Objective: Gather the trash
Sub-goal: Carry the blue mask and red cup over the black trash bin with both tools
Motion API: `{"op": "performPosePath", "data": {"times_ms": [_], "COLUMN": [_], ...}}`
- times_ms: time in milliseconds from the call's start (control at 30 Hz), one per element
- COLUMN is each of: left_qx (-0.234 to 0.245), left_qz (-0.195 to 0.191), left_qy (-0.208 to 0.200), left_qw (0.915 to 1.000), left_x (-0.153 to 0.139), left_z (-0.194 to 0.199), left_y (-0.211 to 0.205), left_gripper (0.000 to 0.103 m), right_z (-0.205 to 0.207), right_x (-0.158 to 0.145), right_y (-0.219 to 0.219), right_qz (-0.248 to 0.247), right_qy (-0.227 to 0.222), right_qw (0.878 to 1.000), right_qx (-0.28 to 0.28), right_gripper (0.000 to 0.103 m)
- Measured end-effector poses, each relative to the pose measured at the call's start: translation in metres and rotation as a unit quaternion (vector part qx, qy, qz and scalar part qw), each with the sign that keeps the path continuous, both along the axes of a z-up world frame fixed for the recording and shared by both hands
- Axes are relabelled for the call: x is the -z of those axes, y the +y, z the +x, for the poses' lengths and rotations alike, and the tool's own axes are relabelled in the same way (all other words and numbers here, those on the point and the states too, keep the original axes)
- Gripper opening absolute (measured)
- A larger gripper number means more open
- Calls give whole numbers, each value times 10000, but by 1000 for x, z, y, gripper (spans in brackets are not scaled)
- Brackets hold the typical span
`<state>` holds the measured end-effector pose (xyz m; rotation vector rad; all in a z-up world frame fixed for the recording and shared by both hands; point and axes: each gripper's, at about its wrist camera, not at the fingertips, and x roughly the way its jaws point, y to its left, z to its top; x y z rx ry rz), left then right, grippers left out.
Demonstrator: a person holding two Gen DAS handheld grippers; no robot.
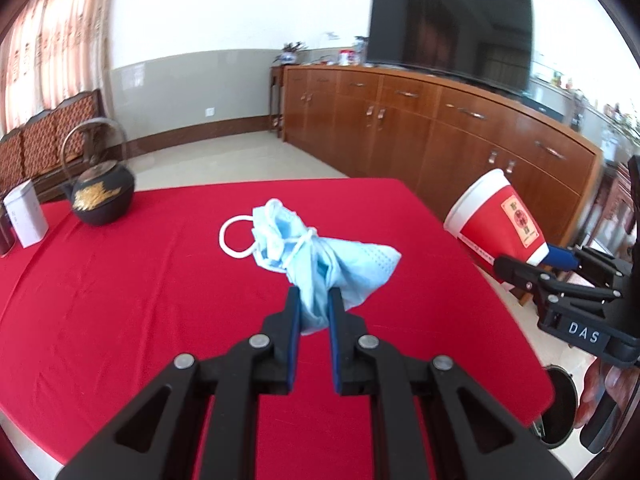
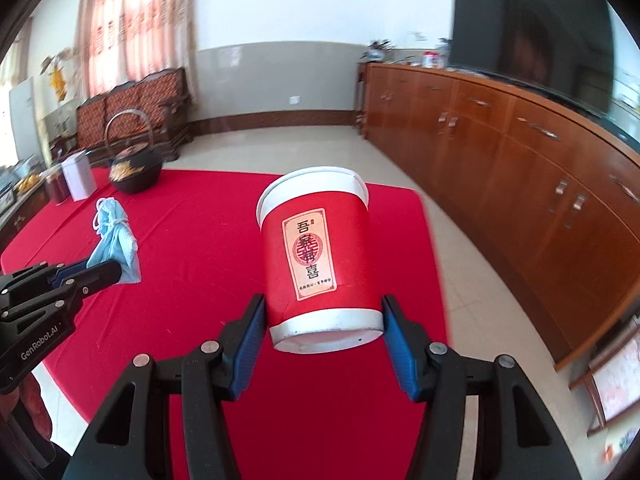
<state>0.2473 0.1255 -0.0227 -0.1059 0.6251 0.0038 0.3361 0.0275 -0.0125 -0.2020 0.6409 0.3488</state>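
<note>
My left gripper (image 1: 314,300) is shut on a crumpled light-blue face mask (image 1: 320,252) and holds it above the red tablecloth (image 1: 120,300); its white ear loop (image 1: 236,236) hangs to the left. The mask also shows in the right wrist view (image 2: 116,240), held by the left gripper (image 2: 108,270). My right gripper (image 2: 324,312) is shut on the base of a red and white paper cup (image 2: 316,252), held tilted over the table's right side. In the left wrist view the cup (image 1: 496,220) and right gripper (image 1: 536,260) are off the table's right edge.
A black iron teapot (image 1: 100,196) and a white tin (image 1: 26,214) stand at the table's far left. A dark round bin (image 1: 560,404) sits on the floor below the table's right edge. A long wooden sideboard (image 1: 440,128) with a TV (image 1: 452,28) runs along the right.
</note>
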Motion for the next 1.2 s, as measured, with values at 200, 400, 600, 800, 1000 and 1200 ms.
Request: {"op": "performPosePath", "data": {"times_ms": [200,400,600,800,1000,1200], "left_qx": [409,872,1382,1810,2074,2317], "left_qz": [-76,-162,-147,-106,15,66], "left_qy": [-42,-111,-139,-214,-294,-174], "left_qw": [9991,9960,9902,9832,9778,9726], "left_x": [-4,-6,-7,-12,-15,-3], "left_z": [-7,-18,-27,-44,-69,-79], "left_y": [-43,-90,-139,-183,-210,-239], "left_gripper": [14,13,14,14,14,14], "right_z": [-37,-75,-112,-150,-179,-199], "right_x": [-10,-19,-17,-16,-12,-3], "right_y": [-68,-137,-197,-255,-295,-328], "right_qz": [-9,2,-5,22,81,179], "right_qy": [-135,-219,-222,-257,-321,-304], "right_qw": [9985,9935,9862,9766,9689,9632], "right_qx": [528,1116,1642,2134,2452,2663], "right_gripper": [59,59,59,59,59,59]}}
